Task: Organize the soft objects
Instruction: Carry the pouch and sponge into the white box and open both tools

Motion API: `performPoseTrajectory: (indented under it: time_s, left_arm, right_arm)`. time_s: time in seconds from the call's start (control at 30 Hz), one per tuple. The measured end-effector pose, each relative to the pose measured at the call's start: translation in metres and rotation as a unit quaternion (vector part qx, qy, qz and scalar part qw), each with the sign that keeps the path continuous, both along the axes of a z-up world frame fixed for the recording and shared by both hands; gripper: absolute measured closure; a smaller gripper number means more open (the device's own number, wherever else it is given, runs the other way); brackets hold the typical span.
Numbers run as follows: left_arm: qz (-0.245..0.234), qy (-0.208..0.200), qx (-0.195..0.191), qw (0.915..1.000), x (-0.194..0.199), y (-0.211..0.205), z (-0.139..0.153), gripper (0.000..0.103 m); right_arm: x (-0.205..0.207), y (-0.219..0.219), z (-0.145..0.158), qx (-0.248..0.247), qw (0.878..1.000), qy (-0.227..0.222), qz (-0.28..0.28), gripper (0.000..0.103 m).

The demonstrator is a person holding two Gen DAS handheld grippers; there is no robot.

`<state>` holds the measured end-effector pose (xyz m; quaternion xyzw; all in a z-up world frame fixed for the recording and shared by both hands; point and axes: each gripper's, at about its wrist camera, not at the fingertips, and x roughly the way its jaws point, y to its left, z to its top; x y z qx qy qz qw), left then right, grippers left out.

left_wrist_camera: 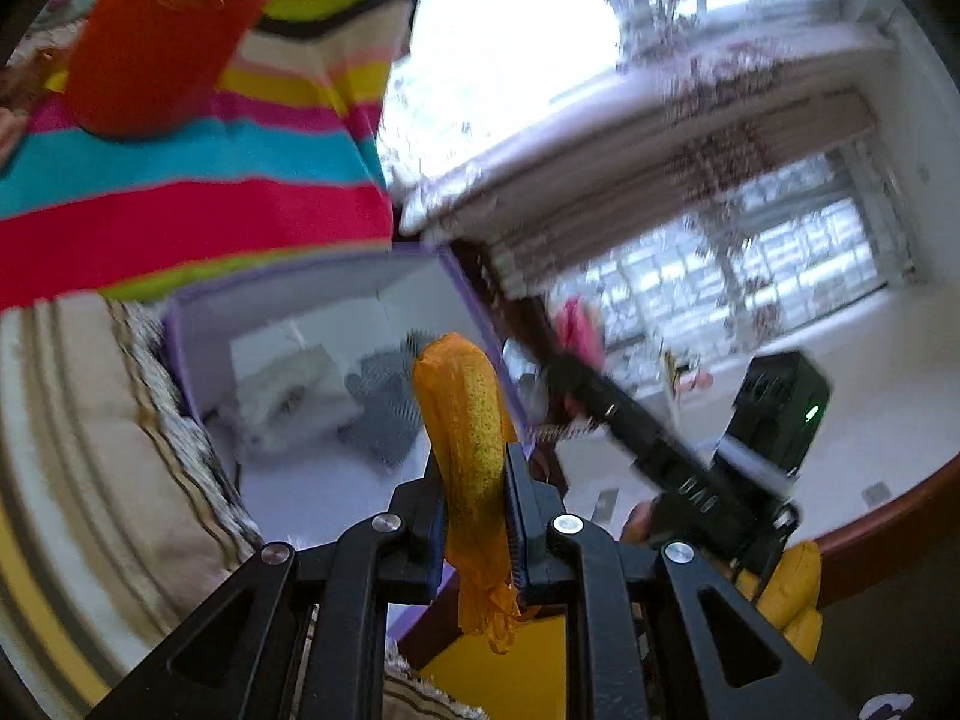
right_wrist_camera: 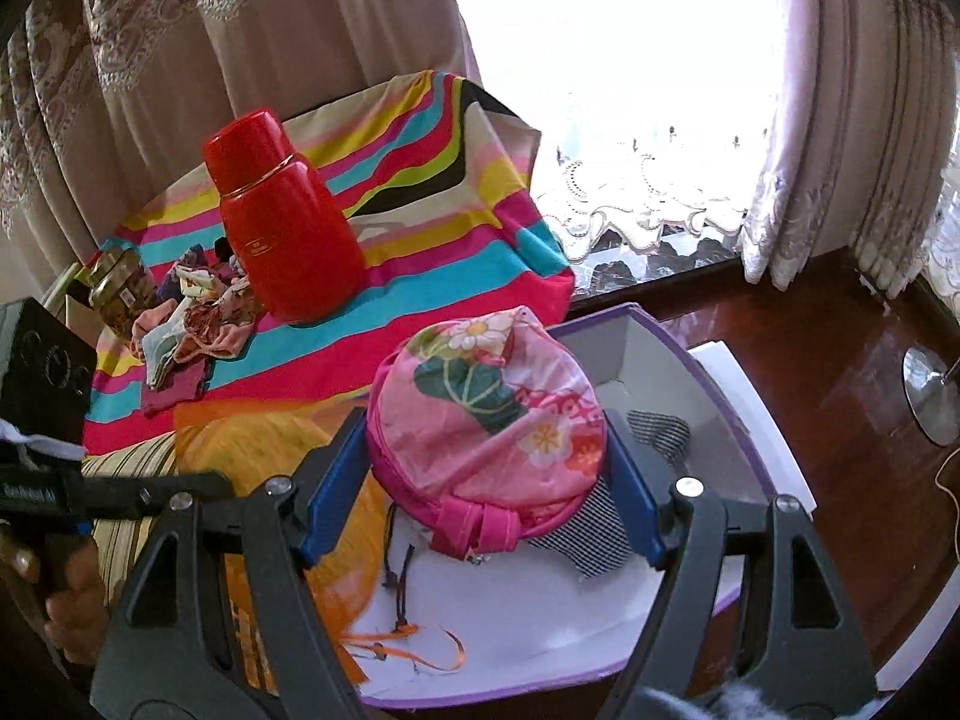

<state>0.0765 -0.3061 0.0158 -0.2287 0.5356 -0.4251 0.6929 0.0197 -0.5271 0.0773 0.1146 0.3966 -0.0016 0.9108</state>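
My left gripper is shut on an orange-yellow soft cloth and holds it up in front of a purple-rimmed white box. The box holds a grey striped cloth and a white item. My right gripper is shut on a pink floral pouch and holds it over the same box, above a striped cloth. The right gripper also shows in the left wrist view with the pink pouch. An orange cloth blur lies at the left.
A red flask stands on a striped colourful cloth. A pile of small patterned cloths and a jar lie to its left. Curtains hang behind. A dark wooden table edge is at the right. A striped cushion sits left.
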Motion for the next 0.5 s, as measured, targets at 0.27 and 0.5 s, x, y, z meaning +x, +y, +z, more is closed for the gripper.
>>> performPoseTrajectory:
  time_s: [0.27, 0.5]
  left_arm:
    - [0.009, -0.01, 0.123, 0.9923, -0.006, -0.001, -0.011, 0.048]
    - [0.046, -0.019, 0.113, 0.9923, -0.006, 0.021, -0.002, 0.046]
  right_arm:
    - [-0.013, -0.014, -0.008, 0.011, 1.0, 0.002, -0.01, 0.026]
    - [-0.016, -0.005, -0.027, -0.01, 0.999, 0.044, 0.001, 0.026]
